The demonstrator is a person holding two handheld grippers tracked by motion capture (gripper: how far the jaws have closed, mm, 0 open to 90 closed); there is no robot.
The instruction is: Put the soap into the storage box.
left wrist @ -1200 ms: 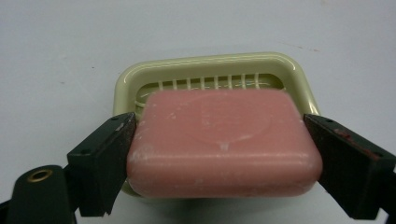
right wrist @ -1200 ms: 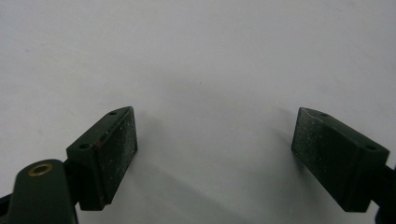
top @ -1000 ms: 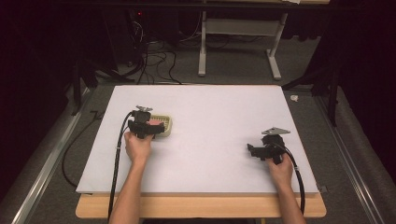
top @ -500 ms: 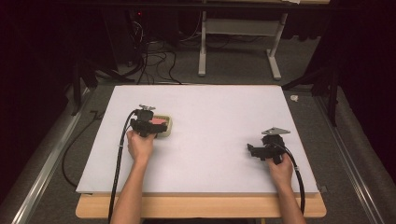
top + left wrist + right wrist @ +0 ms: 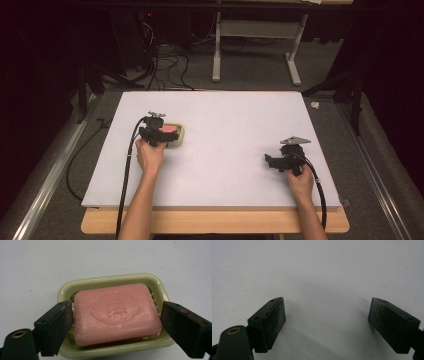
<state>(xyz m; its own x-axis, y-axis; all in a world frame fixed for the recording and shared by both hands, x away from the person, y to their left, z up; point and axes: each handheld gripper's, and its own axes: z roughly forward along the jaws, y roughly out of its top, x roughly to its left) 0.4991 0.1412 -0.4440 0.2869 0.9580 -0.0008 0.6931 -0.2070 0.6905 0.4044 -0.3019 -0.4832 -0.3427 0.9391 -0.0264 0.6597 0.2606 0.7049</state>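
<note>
pink soap bar point(image 5: 116, 313) | flat | in pale-green soap dish point(image 5: 110, 281)

One pink soap point(image 5: 116, 313); one pale green dish point(image 5: 105, 281) under it; one white board point(image 5: 235, 120) on one wooden table point(image 5: 215, 222); two grippers, a left point(image 5: 159, 131) and a right point(image 5: 274, 161), each with two black jaws, so four jaws in all; two hands point(image 5: 149, 156) holding them, one to each; two cables point(image 5: 127, 170) trailing back, one from each gripper; one grey three-cornered plate point(image 5: 295, 140), on the right gripper.
</note>
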